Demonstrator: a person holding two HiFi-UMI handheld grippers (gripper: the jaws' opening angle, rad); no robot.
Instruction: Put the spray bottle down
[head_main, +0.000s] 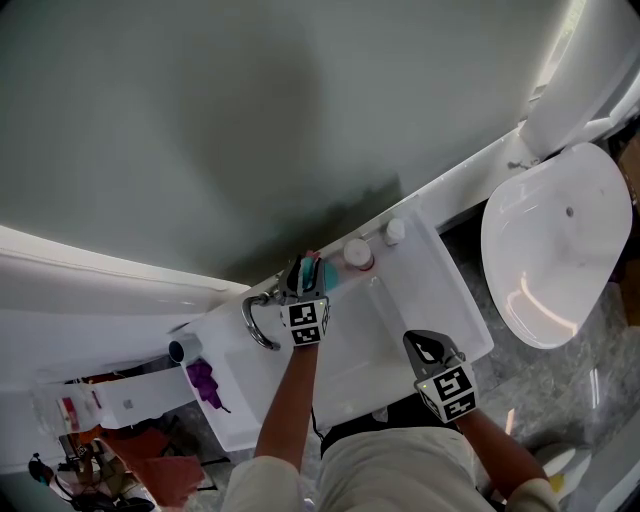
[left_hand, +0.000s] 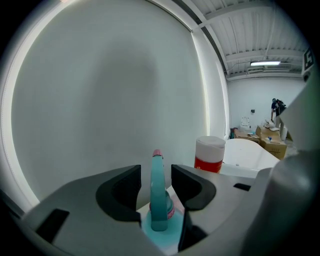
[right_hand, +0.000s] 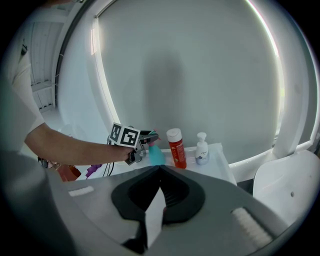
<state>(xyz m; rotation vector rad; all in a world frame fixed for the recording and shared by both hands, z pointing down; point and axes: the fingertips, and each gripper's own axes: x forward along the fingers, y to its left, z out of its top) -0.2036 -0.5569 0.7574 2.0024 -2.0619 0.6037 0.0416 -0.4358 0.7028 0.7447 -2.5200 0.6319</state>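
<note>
Right gripper (head_main: 428, 347) hovers over the sink (head_main: 447, 290) front rim, jaws together, empty. Left gripper (head_main: 305, 272) is at the sink's back ledge, jaws apart either side of the spray bottle (left_hand: 158, 197), pads clear of it. Spray bottle stands upright on that ledge, long axis vertical, nozzle pointing away from the left gripper toward the wall (head_main: 250, 120). Red bottle (right_hand: 176, 148) and pump bottle (right_hand: 202, 149) stand on the same ledge.
</note>
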